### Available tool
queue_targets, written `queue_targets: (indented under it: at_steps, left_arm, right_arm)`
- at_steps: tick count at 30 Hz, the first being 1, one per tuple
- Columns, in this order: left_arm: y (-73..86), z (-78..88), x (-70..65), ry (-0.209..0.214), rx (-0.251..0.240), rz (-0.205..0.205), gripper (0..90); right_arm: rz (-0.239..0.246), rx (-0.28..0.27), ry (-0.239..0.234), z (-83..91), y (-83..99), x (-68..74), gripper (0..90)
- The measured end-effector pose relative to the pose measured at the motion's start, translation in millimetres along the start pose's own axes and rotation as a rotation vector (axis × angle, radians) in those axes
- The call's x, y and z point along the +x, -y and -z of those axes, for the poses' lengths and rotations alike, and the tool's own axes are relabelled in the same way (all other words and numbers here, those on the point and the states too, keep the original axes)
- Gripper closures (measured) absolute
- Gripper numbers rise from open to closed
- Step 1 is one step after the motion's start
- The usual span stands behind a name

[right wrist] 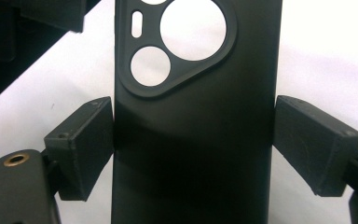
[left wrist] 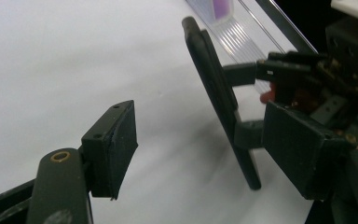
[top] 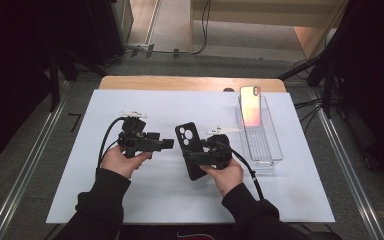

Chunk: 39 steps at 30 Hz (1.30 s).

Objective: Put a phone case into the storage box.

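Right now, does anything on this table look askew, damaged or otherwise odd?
Nothing stands out. The right gripper grips the black phone case squarely by its long edges, the phone leans in the clear tray, and the left gripper is open.

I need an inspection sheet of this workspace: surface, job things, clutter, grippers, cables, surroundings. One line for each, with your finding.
Surface: white sheet over a wooden table, bare around the work.
Job's things: black phone case, held off the sheet with its camera cut-outs showing; a phone stands tilted in a clear tray at the right.
Clutter: nothing seen.
Grippers: right hand-held gripper shut on the case edges; left hand-held gripper open, nothing between its pads, aimed at the case.
Cables: one black cable trails from each gripper.
Surroundings: grey floor, metal rails, dark stands, floor cables.
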<state>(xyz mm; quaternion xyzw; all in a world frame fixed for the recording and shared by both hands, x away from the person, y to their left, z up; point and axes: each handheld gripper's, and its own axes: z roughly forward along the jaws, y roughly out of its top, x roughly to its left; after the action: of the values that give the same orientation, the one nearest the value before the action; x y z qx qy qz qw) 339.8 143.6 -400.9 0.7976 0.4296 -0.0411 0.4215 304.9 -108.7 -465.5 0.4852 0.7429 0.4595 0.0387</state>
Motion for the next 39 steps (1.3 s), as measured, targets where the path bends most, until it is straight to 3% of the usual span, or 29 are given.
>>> queue_targets:
  at_steps: [7, 12, 19, 24, 27, 32, 36, 39]
  left_arm:
    - [-10.7, -9.2, -5.2, -0.036, -0.007, -0.009, 28.6]
    - [-16.4, -16.5, -12.9, -0.036, -0.029, -0.013, 28.7]
    - [-20.0, -27.4, -16.2, -0.036, -0.057, 0.012, 33.1]
    - [-20.0, -34.5, -19.0, -0.045, -0.064, 0.026, 37.6]
    - [-19.3, -36.6, -18.1, -0.028, -0.067, 0.062, 50.2]
    - [-16.2, -38.1, -14.1, 0.052, -0.081, 0.114, 77.0]
    - [-16.5, -35.6, -15.2, 0.121, -0.102, 0.14, 81.7]
    - [-17.6, -33.3, -17.5, 0.122, -0.115, 0.133, 82.3]
  right_arm:
    - [-0.017, -0.015, 0.001, -1.9, 2.2, 4.6, 13.3]
    - [-0.032, -0.033, -0.013, -1.2, 2.7, 7.3, 13.2]
    - [-0.058, -0.06, -0.031, 2.4, 1.9, 11.8, 13.1]
    - [-0.044, -0.078, -0.029, 2.8, 1.3, 14.4, 13.1]
    - [-0.032, -0.088, -0.03, 3.4, 0.3, 16.3, 13.1]
    - [-0.021, -0.097, -0.028, 3.0, -0.8, 17.7, 12.8]
    - [-0.009, -0.101, -0.037, 2.9, -1.5, 18.0, 12.0]
    - [0.026, -0.115, -0.031, 6.5, -3.6, 18.7, 12.8]
